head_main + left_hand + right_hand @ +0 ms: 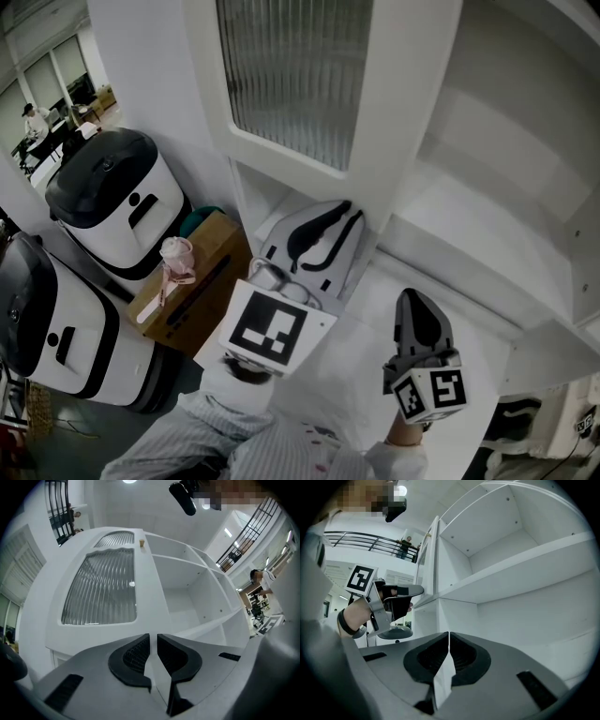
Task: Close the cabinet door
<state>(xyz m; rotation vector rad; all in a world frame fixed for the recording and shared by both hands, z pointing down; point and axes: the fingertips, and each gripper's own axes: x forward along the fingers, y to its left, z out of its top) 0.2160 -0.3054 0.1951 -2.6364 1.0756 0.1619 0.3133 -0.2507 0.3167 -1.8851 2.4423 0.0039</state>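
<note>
cabinet door: it stands swung out from the white cabinet, with its ribbed glass panel facing the side where your left gripper is.
long axis: upright. in the right gripper view you see the door edge-on as a thin upright strip just left of the open shelves.
door in left gripper view: the glass face fills the middle, and the open compartments lie to its right.
left gripper: the jaws stand with only a narrow gap and i see nothing pressed between the pads. the tips are close to the lower corner of the door; if they touch it, i cannot tell.
right gripper: the jaws are together at the tips and hold nothing. it hovers over the white ledge under the shelves, apart from the door.
edges: the lower edge of the door hangs just above your left gripper, and the door stands between your two grippers.
open room: to the right of the door are the open shelves. to the left, two white and black machines stand near on the floor.
containers: the compartments show only white walls and shelf boards.
cardboard box: it sits beside the machines, with a pink cup on top.
</note>
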